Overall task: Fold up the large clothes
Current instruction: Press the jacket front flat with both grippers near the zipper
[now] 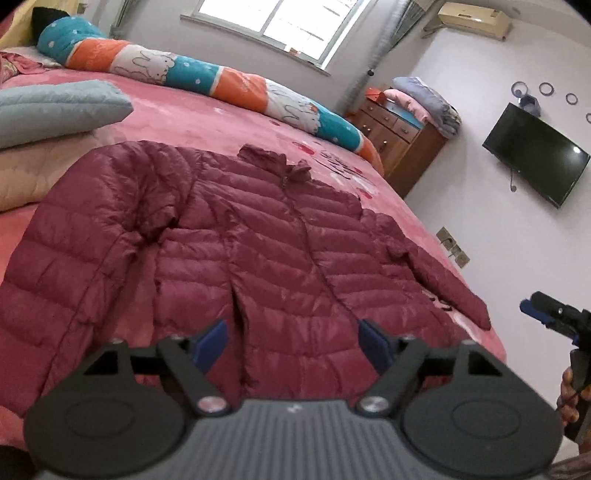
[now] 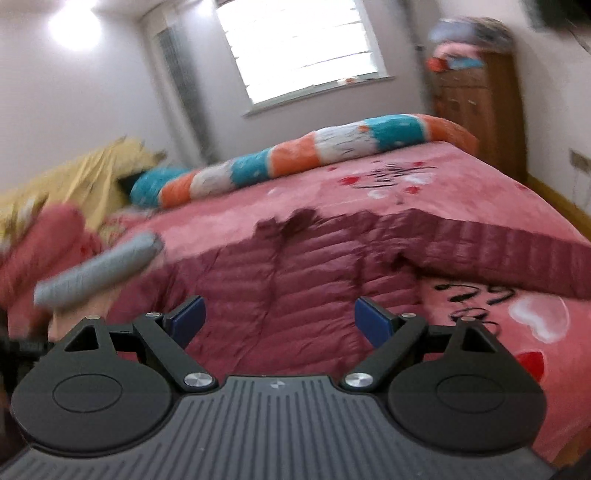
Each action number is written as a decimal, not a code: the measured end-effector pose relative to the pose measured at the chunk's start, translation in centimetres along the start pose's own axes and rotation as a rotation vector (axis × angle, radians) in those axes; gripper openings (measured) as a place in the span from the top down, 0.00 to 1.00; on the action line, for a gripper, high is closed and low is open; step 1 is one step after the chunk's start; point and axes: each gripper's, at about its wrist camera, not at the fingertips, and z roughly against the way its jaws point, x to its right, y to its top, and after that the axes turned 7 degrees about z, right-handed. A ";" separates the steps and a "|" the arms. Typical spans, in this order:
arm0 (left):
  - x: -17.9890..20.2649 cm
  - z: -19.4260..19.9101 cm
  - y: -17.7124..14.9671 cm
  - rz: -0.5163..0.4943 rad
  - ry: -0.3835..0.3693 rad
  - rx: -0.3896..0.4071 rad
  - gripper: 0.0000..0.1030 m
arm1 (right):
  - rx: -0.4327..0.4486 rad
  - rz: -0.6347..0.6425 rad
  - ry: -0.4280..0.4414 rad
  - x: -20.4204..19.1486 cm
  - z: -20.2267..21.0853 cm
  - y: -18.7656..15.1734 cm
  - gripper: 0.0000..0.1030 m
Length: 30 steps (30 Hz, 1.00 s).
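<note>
Jacket [image 1: 266, 236] first: a dark red quilted one, lying spread flat and front up on my pink bed cover [image 1: 207, 122], collar toward the far side and hem toward me. Its one sleeve [image 1: 74, 258] runs down the left of my left view, the other sleeve [image 1: 436, 269] reaches out to the bed's right edge. My left tool [image 1: 291, 345] hangs over the hem with its blue pads set wide apart and nothing pinched between them; whether the pads brush the cloth I cannot tell. My right tool [image 2: 279, 319] shows the same in its own blurred view: jaws wide, only the jacket's body [image 2: 295, 277] seen through the gap, nothing gripped. In the left view that right tool [image 1: 550, 317] sits off the bed's right edge, held in a hand [image 1: 570, 398]. Beyond the jacket lies a long rolled quilt [image 1: 221, 77] in teal, orange and white, with grey pillows [image 1: 55, 107] to the left. Further out stand a wooden dresser [image 1: 402, 140] piled with folded bedding, a window [image 1: 291, 26] and a wall-mounted television [image 1: 535, 155].
</note>
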 end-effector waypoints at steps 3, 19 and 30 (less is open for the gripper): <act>-1.0 0.4 -0.5 0.008 0.024 0.021 0.22 | -0.047 0.077 0.033 -3.5 -2.8 -1.0 0.00; -6.3 -3.4 -2.9 0.032 -0.016 -0.050 0.08 | -0.237 0.058 0.031 -6.0 -14.8 -7.4 0.00; -7.1 -5.2 -4.2 -0.020 0.023 -0.134 0.07 | -0.188 -0.199 0.044 0.5 -15.4 -8.2 0.00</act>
